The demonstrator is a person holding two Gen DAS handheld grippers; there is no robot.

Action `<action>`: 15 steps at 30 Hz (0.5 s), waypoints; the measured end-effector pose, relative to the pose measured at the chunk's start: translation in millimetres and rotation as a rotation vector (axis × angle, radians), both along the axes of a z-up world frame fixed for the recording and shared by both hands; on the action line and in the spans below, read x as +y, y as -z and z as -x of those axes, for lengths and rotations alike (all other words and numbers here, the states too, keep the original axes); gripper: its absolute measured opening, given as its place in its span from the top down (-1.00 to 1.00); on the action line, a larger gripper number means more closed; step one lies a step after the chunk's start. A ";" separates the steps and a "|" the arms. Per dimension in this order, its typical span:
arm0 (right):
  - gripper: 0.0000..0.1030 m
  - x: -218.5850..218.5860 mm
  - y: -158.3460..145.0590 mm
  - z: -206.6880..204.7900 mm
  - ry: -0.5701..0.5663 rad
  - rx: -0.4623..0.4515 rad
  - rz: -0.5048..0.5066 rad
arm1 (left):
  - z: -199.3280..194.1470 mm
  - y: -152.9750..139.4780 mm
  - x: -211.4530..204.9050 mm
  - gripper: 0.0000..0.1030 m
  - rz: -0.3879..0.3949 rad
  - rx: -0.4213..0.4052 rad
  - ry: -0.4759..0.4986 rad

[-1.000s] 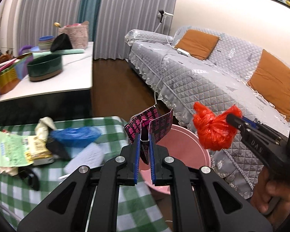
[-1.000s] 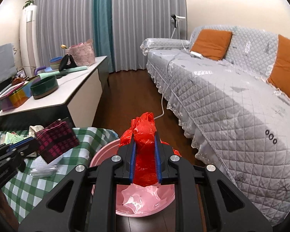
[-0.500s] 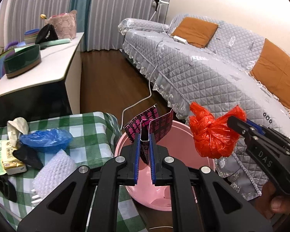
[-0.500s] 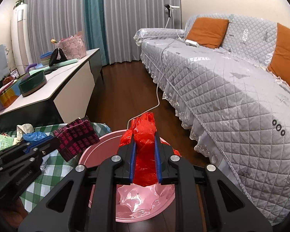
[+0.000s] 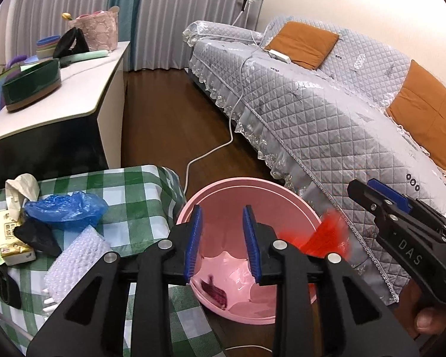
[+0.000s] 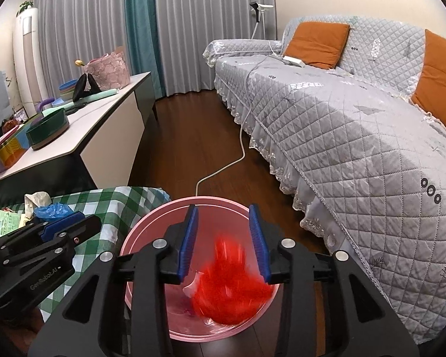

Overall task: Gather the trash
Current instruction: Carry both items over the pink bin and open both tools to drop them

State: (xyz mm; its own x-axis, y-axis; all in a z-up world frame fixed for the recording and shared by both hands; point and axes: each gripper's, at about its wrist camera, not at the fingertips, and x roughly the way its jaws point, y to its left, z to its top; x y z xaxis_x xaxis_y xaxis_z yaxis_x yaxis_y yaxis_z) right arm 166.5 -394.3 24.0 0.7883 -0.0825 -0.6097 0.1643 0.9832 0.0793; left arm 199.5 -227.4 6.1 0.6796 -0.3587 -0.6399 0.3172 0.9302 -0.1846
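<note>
A pink trash bin [image 5: 235, 190] stands on the floor beside the green checked table [image 5: 133, 184]. My left gripper [image 5: 222, 239] is open and empty above the bin; the maroon patterned wrapper [image 5: 214, 293] lies inside it. My right gripper [image 6: 223, 239] is open above the bin [image 6: 151, 223]; the red plastic bag [image 6: 232, 282] is blurred, dropping into it, and shows in the left wrist view [image 5: 324, 235]. On the table lie a blue plastic bag [image 5: 65, 209], bubble wrap [image 5: 74, 255], a black scrap [image 5: 37, 235] and paper packets [image 5: 9, 232].
A grey quilted sofa [image 5: 327, 113] with orange cushions runs along the right. A white cable [image 5: 220, 145] trails on the wood floor. A white sideboard [image 5: 62, 89] with a green bowl [image 5: 32, 84] and a pink basket [image 5: 95, 32] stands at the left.
Both grippers opened over the bin. The maroon wrapper fell from the left gripper into the bin, and the red bag left the right gripper and is falling in.
</note>
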 end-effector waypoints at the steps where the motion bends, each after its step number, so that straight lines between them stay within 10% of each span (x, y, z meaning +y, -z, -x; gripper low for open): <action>1: 0.28 -0.2 -0.3 0.0 0.001 0.000 0.000 | 0.0 -0.9 1.0 0.45 0.001 0.000 0.000; 15: 0.24 16.5 -21.2 9.6 -0.022 -0.062 -0.002 | 28.7 -36.5 35.6 0.45 0.008 -0.046 -0.032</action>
State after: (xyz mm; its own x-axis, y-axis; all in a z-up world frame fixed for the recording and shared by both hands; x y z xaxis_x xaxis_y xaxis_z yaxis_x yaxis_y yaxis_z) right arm 156.9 -377.8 45.2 0.8260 -0.0641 -0.5600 0.1378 0.9863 0.0903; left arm 170.8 -191.8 42.6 0.7199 -0.3408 -0.6047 0.2953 0.9388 -0.1775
